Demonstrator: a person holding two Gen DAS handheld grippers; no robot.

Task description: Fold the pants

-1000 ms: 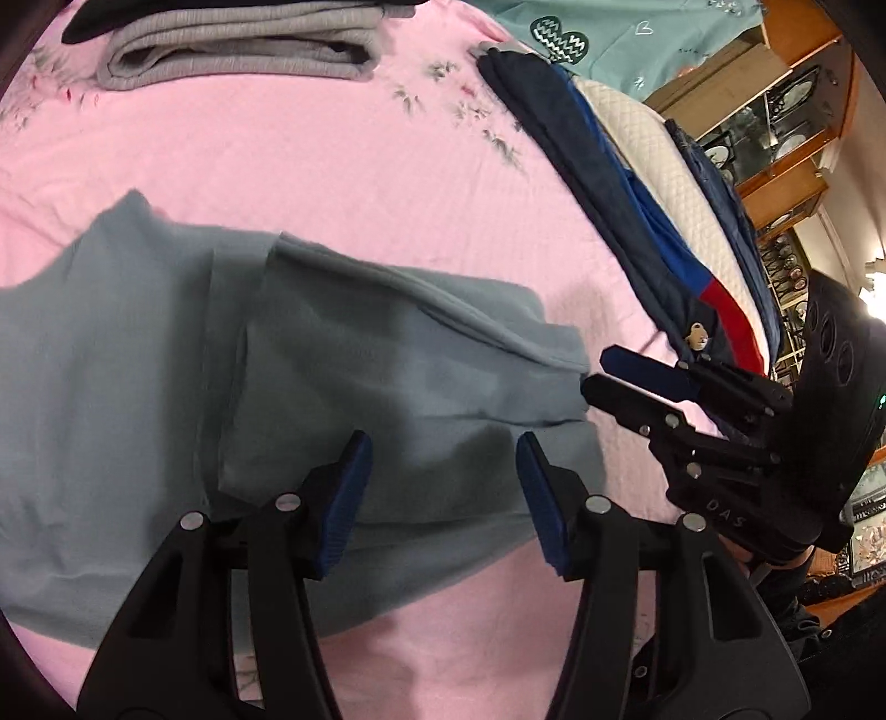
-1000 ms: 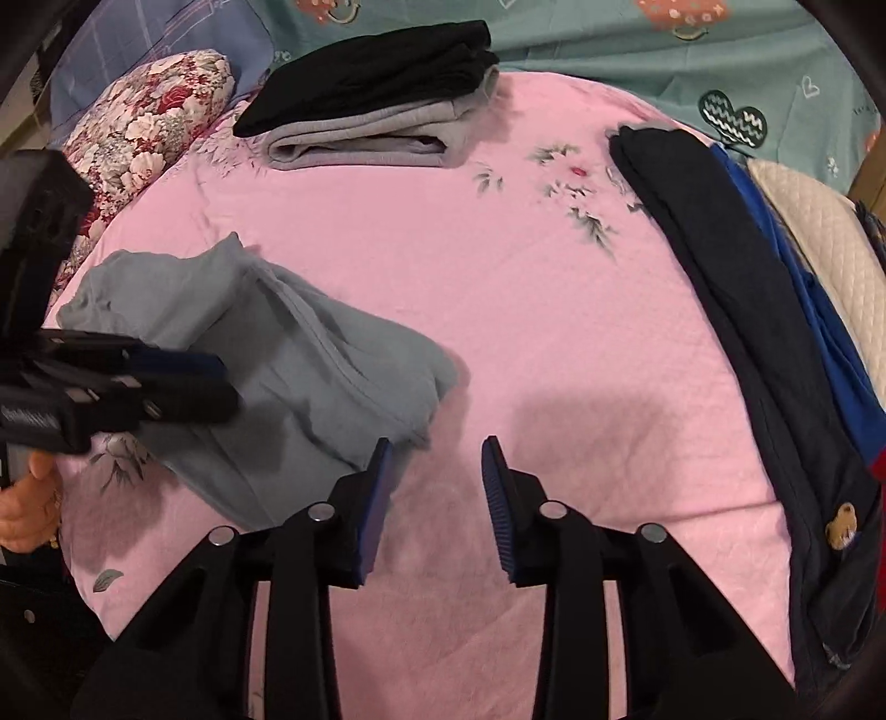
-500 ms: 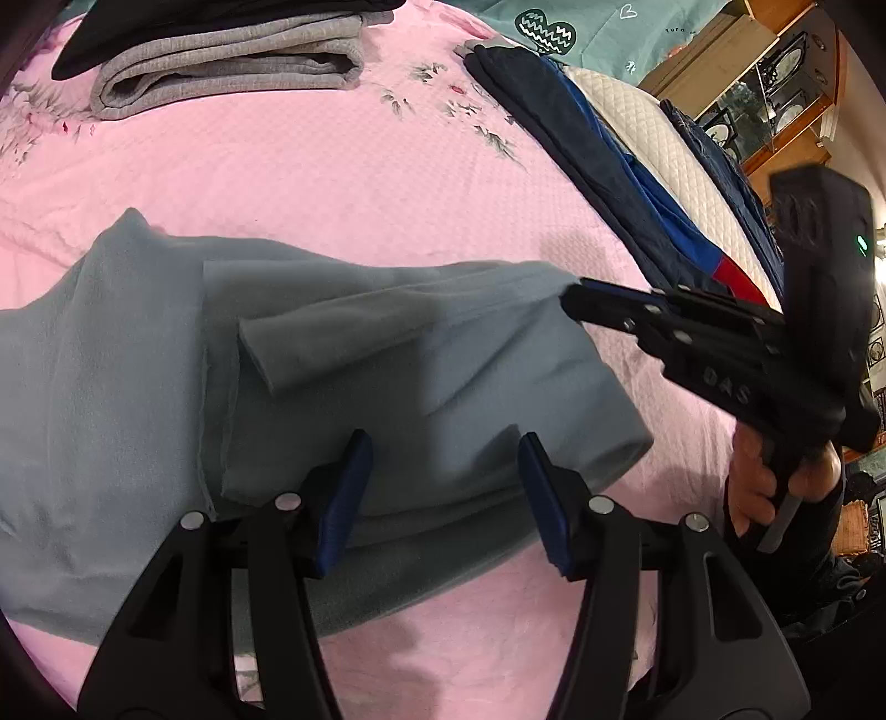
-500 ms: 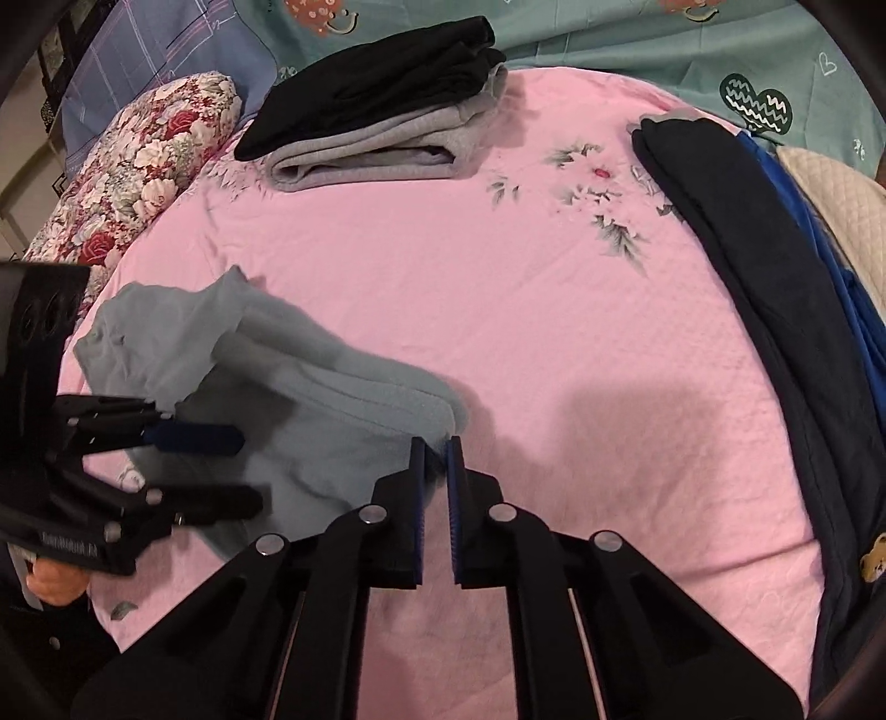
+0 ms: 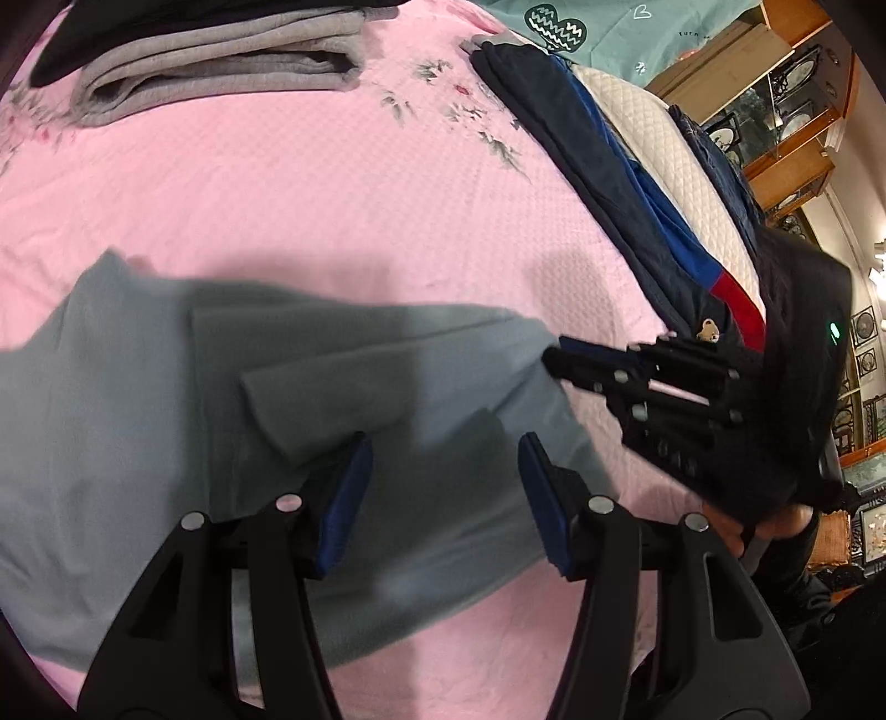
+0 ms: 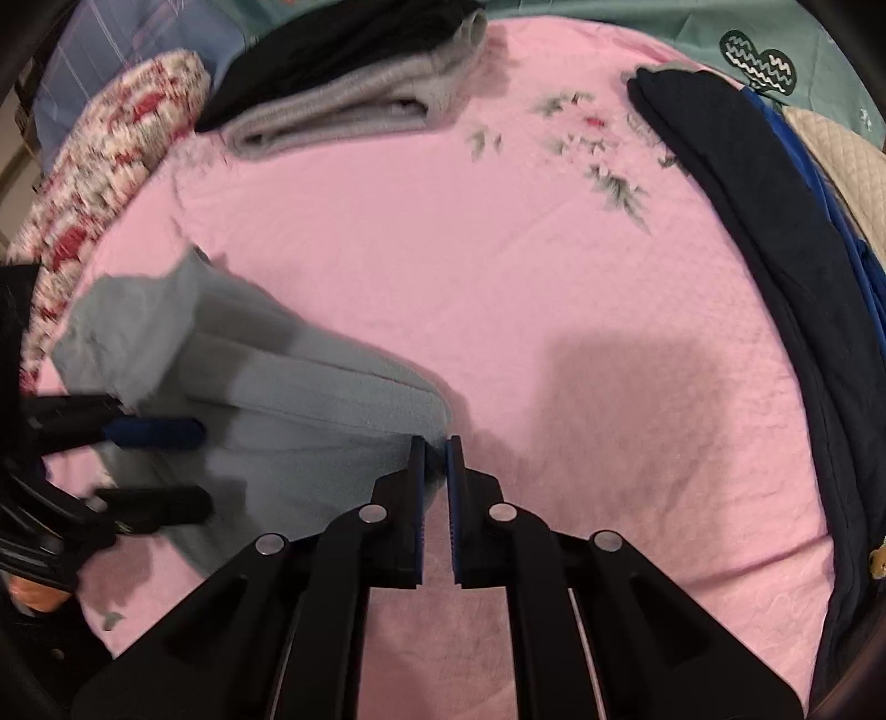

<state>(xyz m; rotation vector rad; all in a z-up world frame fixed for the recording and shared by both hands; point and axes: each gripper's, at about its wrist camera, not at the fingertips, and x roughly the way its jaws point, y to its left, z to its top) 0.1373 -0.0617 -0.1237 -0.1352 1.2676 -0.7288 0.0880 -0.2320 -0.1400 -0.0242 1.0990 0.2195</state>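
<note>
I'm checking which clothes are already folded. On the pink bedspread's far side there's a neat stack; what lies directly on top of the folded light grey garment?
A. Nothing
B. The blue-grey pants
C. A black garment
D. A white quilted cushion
C: in the right wrist view a black garment lies on top of the folded light grey garment, while the blue-grey pants lie apart, nearer the grippers.
</note>
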